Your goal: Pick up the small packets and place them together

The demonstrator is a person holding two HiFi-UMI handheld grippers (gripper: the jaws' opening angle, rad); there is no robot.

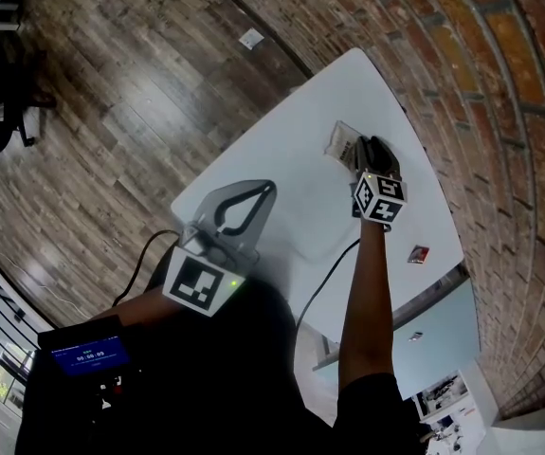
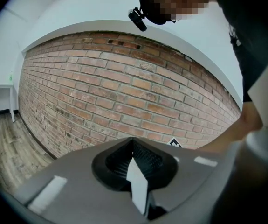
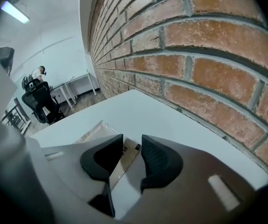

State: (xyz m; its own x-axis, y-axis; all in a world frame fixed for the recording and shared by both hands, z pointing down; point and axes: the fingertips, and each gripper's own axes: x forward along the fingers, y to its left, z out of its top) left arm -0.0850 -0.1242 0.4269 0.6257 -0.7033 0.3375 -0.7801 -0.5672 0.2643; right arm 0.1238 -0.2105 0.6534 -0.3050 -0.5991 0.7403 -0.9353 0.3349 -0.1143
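- We count two packets: one pale, see-through plastic packet [image 1: 340,138] and one small red packet [image 1: 418,253], both lying on the white table [image 1: 291,140].
- We count two hand-held grippers as well, one on each side of the table.
- Right gripper [image 3: 131,146]: the jaws stand partly apart, straddling the near end of the pale packet. That packet lies flat on the table, its printed edge showing in the gap. We see no pad pressing on it, so nothing is gripped.
- Left gripper [image 1: 268,188]: the jaw tips meet, closing a loop, and there's nothing in it. It hangs over the table's near left corner.
- The red packet sits well apart from the right gripper, back toward us, to the right of the forearm and close to the table's right edge.
- Room to move: bare white tabletop lies between the two grippers.
- Past the right gripper the table ends in a rounded corner, and the red brick wall [image 1: 499,112] runs close along that side.
- Left of the left gripper the table drops off to wooden plank floor [image 1: 139,93].
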